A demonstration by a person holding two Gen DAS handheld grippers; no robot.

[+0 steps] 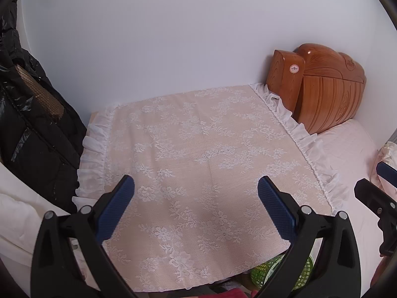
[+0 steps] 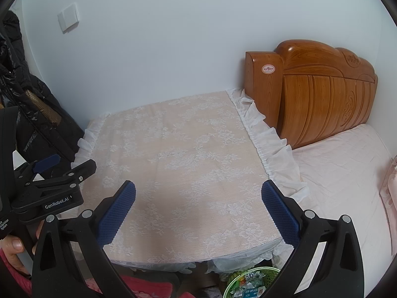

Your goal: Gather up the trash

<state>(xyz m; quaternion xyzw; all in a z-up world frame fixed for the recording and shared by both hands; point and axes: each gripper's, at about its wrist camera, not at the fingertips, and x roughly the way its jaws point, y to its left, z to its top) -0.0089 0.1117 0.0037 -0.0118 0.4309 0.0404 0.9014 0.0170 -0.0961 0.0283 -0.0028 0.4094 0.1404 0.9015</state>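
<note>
Well, here is how the room stands.
Wall: plain white [image 2: 173,37], with a white switch plate [image 2: 68,20] up at about 10 o'clock in the right wrist view.
Bed: a pale pink mattress [image 2: 342,173] at 3 o'clock, its carved wooden headboard [image 2: 322,94] against the wall at 2 o'clock.
Table cover: a peach cloth with white lace flowers and a frilled edge [image 1: 198,161] fills the middle of both views, just beside the bed; nothing lies on it.
Coat: a shiny black padded jacket [image 1: 29,129] hangs at 9 o'clock, touching the frill's left edge.
Trash basket: a green mesh basket [image 2: 250,283] sits low at 5 o'clock, below the near edge of the cover, with crumpled wrappers and packets inside; in the left wrist view only its green side [image 1: 263,273] peeks from behind the right finger.
Left gripper: [image 1: 196,206] released, blue pads wide apart, holding nothing, poised over the near part of the cloth; also visible at 9 o'clock in the right wrist view [image 2: 62,166].
Right gripper: [image 2: 198,208] likewise spread, nothing between its pads, over the cloth's near edge above the basket.
</note>
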